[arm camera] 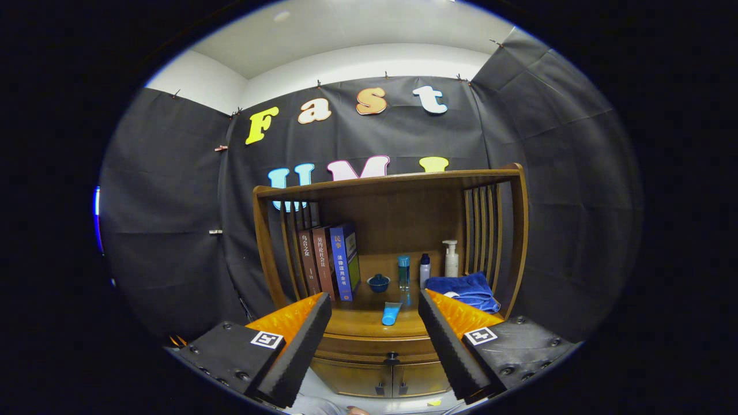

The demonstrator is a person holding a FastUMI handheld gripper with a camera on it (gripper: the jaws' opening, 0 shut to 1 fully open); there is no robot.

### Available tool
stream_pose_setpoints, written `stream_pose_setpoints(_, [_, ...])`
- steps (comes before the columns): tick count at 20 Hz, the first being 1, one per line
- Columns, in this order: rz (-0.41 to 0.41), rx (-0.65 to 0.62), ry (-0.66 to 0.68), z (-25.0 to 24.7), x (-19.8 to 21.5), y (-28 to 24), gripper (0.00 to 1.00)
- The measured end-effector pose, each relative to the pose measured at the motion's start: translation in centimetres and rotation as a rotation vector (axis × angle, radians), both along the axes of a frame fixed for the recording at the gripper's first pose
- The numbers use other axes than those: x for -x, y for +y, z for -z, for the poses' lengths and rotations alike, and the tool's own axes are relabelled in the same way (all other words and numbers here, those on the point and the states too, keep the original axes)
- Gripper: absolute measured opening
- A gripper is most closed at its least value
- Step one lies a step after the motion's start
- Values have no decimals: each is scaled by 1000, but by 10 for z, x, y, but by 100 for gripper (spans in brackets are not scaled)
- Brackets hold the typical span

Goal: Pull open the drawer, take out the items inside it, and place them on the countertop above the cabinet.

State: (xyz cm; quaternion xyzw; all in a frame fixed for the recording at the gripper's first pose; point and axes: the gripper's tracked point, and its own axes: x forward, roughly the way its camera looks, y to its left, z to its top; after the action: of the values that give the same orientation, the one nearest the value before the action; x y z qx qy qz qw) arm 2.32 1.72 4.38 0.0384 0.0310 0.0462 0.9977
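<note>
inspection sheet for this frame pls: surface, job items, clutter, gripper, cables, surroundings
Surface: wooden countertop of the cabinet, under a shelf top with slatted sides.
Job's things: drawer shut, dark knob at its middle; contents hidden. A blue tube lies flat near the counter's front edge.
Clutter: three books upright at left; small dark blue bowl; clear blue bottle; white bottle with dark cap; pump bottle; folded blue towel at right.
Gripper: gripper open, holding nothing, fingers either side of the drawer front and apart from it.
Cables: nothing seen.
Surroundings: two lower cabinet doors shut; black cloth wall behind.
</note>
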Motion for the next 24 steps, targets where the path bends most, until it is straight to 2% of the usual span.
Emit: stream_pose_setpoints(24, [3,6,12,4,-2,-1,98])
